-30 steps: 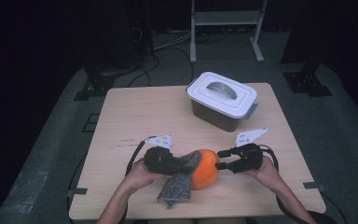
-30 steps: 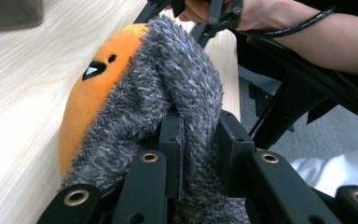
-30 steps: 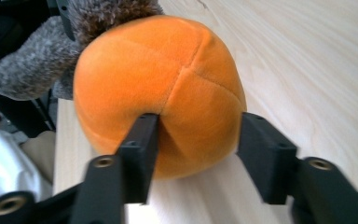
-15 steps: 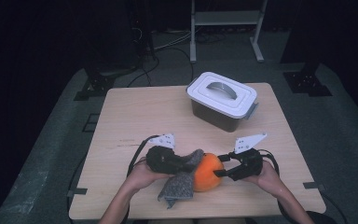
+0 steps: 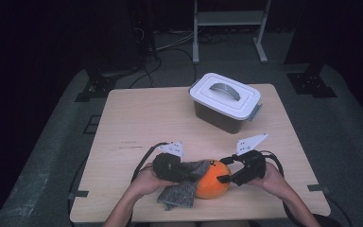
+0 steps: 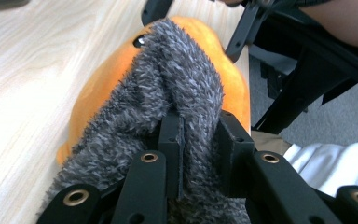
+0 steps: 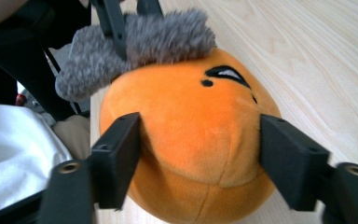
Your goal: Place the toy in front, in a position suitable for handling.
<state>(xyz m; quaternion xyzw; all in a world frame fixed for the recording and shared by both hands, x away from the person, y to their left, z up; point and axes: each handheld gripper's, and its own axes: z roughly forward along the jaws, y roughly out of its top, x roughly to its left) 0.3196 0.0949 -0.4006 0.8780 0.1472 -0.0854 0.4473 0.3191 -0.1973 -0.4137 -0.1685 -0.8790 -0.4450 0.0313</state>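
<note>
My left gripper (image 6: 198,140) is pinching the grey cloth (image 6: 168,93) draped over the orange plush (image 7: 191,140) at the table's (image 5: 146,118) near edge. The right gripper (image 7: 200,154) has just been opening, its jaws now straddling the plush. I'm worrying the plush rolls off the edge if I'm tugging the cloth.

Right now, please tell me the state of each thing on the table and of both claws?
Orange plush toy: resting on the table, partly covered by the cloth, between the right claw's jaws.
Grey cloth: draped over the toy, pinched by the left claw.
Box: lid on, handle lying flat, standing apart.
Left claw: shut on the cloth.
Right claw: jaws have just been opening; they flank the toy, and any touch is unclear.
</note>
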